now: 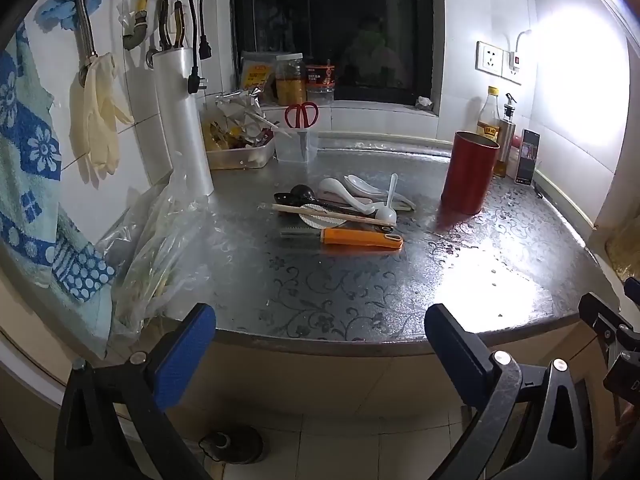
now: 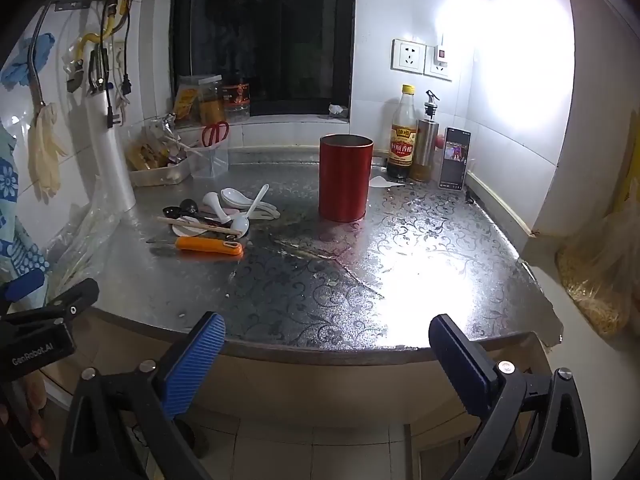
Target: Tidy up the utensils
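Hovering both tongs, left tongs (image 1: 318, 334) and right tongs (image 2: 326, 344), spread wide, empty. Peeler (image 1: 344, 237) mid-frame: light, rigid; grab orange handle. White spoons (image 1: 352, 194) are slick, breakable.

left tool body (image 2: 32, 354): says "GenRobot.AI" in pale letters
vinegar bottle (image 2: 401, 140): label has Chinese characters, too small for me to read
jars on the window sill (image 2: 210, 98): labels there, unreadable

Patterned metal surface (image 2: 400, 248) under hard glare.
Utensil pile (image 2: 208, 220) lies left; red canister (image 2: 345, 178) stands upright near the middle; bottles (image 2: 401, 136) and phone (image 2: 454, 158) at the back.
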{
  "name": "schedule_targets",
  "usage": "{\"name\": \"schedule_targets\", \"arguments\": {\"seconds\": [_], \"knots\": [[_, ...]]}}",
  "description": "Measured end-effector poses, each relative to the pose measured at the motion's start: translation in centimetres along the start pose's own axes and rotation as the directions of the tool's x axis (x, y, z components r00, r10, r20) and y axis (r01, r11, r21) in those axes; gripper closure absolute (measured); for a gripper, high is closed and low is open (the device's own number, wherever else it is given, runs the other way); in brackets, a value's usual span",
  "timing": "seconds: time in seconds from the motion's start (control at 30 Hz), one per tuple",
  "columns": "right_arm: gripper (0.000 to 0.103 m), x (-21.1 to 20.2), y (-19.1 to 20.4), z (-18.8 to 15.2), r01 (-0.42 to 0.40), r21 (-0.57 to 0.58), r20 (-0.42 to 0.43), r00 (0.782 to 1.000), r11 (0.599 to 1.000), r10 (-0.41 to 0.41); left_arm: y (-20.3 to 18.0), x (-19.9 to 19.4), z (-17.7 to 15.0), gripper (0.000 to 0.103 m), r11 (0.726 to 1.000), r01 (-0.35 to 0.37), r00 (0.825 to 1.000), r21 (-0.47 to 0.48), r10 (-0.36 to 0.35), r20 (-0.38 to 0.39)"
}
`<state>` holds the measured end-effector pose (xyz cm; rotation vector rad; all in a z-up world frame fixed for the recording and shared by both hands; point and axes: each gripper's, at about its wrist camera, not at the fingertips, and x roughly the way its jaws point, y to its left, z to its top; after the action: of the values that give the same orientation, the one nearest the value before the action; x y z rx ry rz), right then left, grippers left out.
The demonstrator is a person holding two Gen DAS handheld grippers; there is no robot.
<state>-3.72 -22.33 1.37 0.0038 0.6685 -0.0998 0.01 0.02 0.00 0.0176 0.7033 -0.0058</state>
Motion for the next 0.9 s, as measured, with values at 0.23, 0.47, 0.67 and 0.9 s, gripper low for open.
{"name": "schedule_targets", "arguments": {"seconds": [0.23, 0.47, 0.67, 0.9], "knots": [[0.0, 0.0, 0.01, 0.06, -0.025, 0.008, -0.011, 1.0, 1.0, 0.025, 0.19, -0.04, -0.33, 0.0, 1.0, -0.002, 1.0, -0.007, 0.002, -0.013], [0.0, -0.18, 0.72, 0.05, -0.033, -0.014, -0.01, 0.999, 0.999, 0.033, 0.54, 0.24, -0.21, 0.0, 1.0, -0.014, 1.0, 0.01, 0.014, -0.013], [0.0, -0.18, 0.69, 0.21, -0.03, -0.007, -0.007, 1.0, 1.0, 0.03, 0.58, -0.18, -0.03, 0.0, 0.999, -0.025, 1.0, 0.024, 0.025, -0.004], [0.0, -0.08, 0.52, 0.23, -0.024, -0.002, -0.007, 1.0, 1.0, 0.024, 0.37, -0.25, 0.12, 0.0, 1.0, -0.002, 1.0, 0.011, 0.002, -0.009]]}}
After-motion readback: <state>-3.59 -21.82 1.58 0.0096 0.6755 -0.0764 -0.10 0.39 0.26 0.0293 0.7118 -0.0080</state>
